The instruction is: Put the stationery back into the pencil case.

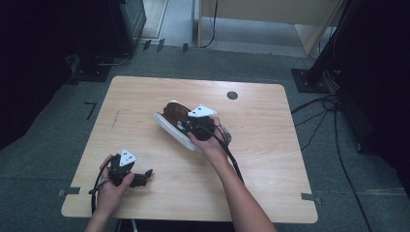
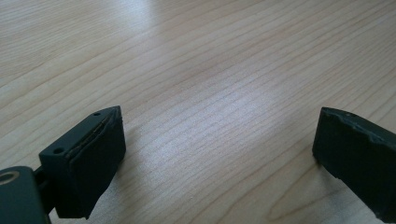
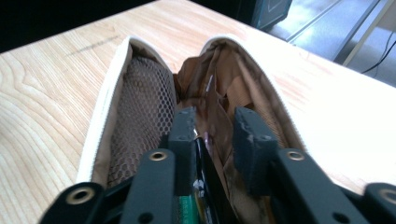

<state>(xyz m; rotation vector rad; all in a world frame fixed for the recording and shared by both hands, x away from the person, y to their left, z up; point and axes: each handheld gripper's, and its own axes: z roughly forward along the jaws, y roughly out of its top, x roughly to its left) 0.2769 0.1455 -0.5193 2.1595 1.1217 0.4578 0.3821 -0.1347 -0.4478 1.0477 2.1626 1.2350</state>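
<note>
We see an open pencil case lying near the middle of the table, its brown lining and mesh pocket showing. The right gripper reaches down into the case, its jaws a little apart around a dark pen; we cannot tell whether they grip it. The left gripper rests low at the table's near left corner, well apart from the case, jaws spread wide and holding nothing.
</note>
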